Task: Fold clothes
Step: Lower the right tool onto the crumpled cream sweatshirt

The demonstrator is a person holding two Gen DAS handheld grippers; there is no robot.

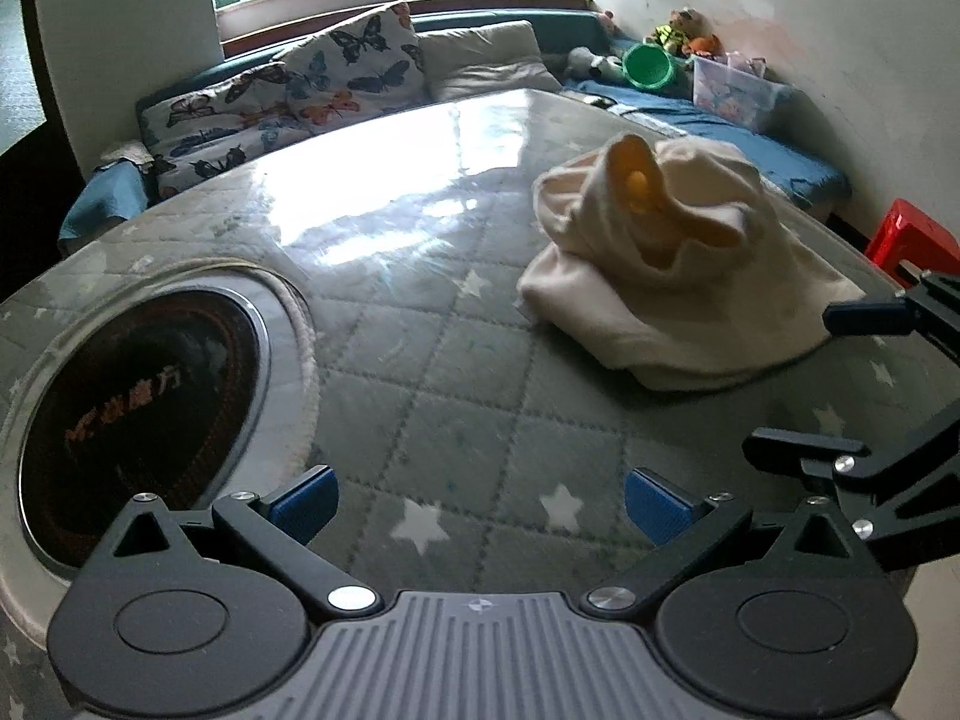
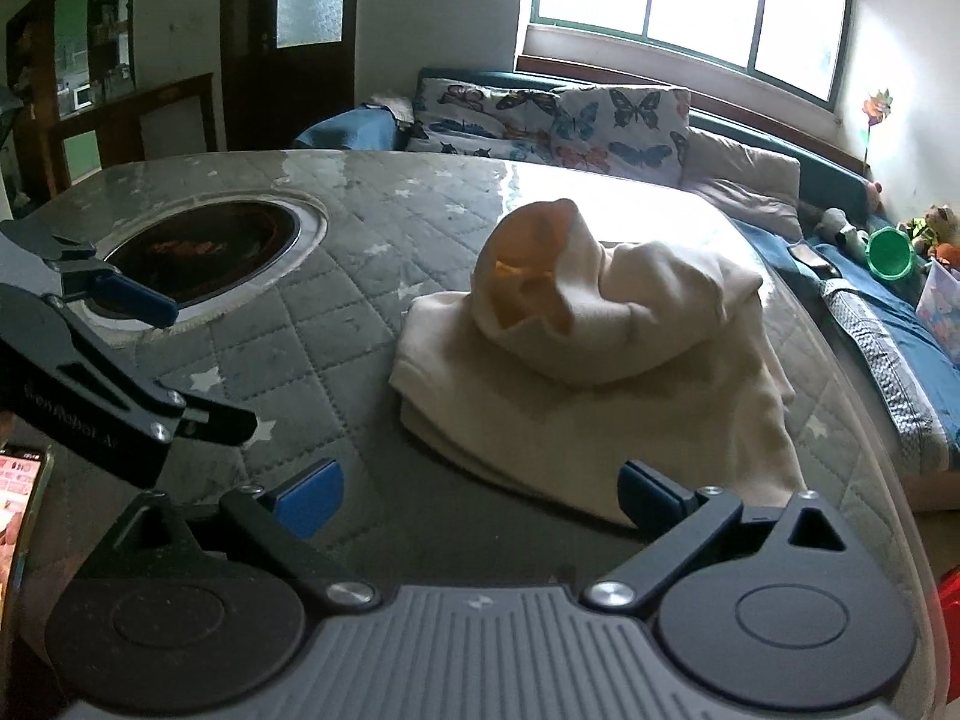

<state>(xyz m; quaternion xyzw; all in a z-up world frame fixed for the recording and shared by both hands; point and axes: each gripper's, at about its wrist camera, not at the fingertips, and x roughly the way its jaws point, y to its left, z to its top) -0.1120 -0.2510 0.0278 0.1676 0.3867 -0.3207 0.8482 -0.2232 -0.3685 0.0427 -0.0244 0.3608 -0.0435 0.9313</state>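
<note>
A cream hooded garment [image 1: 678, 276] lies folded in a bundle on the grey quilted table cover [image 1: 456, 372], its hood with the orange lining propped on top. In the left wrist view my left gripper [image 1: 480, 504] is open over bare cover, short of the garment and to its left. The right gripper [image 1: 816, 384] shows at the right edge, open, beside the garment's near corner. In the right wrist view my right gripper [image 2: 480, 492] is open just in front of the garment [image 2: 594, 348], nothing between its fingers. The left gripper [image 2: 174, 372] stands open at the left.
A round dark burner recess [image 1: 138, 408] is set into the table at the left. Behind the table runs a bench with butterfly cushions [image 1: 288, 90], a green bucket [image 1: 648, 66] and toys. A red stool [image 1: 912, 240] stands at the right. A phone [image 2: 24, 516] lies at the near left.
</note>
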